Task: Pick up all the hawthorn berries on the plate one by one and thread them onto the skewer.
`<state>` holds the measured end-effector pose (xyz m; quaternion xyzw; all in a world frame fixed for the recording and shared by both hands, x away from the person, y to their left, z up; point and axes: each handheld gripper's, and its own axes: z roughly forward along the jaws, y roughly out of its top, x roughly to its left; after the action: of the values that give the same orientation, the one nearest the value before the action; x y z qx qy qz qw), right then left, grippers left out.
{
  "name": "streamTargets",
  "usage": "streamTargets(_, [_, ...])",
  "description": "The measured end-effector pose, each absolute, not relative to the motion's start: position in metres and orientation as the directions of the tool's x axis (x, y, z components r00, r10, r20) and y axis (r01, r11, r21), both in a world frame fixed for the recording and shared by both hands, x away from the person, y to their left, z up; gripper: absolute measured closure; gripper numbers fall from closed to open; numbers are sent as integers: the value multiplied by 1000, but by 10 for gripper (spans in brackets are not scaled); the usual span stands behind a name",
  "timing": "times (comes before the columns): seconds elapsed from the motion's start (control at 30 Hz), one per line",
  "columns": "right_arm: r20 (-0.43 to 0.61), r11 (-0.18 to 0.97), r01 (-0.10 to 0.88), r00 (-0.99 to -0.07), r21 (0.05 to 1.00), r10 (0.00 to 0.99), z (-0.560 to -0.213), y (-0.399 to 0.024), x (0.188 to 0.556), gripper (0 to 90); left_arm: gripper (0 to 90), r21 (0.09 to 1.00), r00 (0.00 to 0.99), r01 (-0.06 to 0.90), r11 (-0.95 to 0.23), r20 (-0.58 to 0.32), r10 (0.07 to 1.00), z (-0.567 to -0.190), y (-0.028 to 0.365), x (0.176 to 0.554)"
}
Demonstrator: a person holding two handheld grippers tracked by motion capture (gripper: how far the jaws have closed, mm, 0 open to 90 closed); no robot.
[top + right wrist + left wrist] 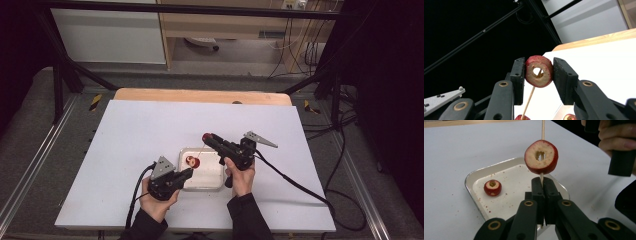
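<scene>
My left gripper [541,183] [189,172] is shut on the lower end of a thin wooden skewer [543,130], which stands up from its jaws. A cored red fruit slice [541,157] is threaded on the skewer just above the jaws. Higher up, my right gripper [539,63] [206,136] is shut on a second cored red slice [539,71], and the skewer [530,98] passes through its hole. A third slice [492,187] lies in the small metal tray [472,176] [210,184] below.
The tray sits near the middle of a white table top [135,135], with red crumbs scattered in and around it. A wooden strip [200,95] runs along the far edge. Black frame bars [65,70] and cables [300,185] stand at the sides.
</scene>
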<state>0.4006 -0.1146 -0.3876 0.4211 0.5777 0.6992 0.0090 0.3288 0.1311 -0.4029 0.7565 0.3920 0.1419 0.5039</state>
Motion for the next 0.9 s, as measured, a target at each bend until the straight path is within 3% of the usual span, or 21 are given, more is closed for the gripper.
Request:
streamTargets(0.37, [569, -334, 461, -656, 822, 496, -385, -116, 397, 636, 886, 874, 631, 467, -135, -223, 743, -405, 124, 328])
streamTargets(0.63, [591, -328, 492, -654, 807, 472, -384, -117, 401, 637, 886, 879, 642, 454, -148, -207, 738, -403, 132, 329])
streamTargets(0.9, [565, -324, 463, -666, 825, 487, -388, -115, 394, 639, 887, 886, 638, 441, -143, -198, 744, -411, 125, 327])
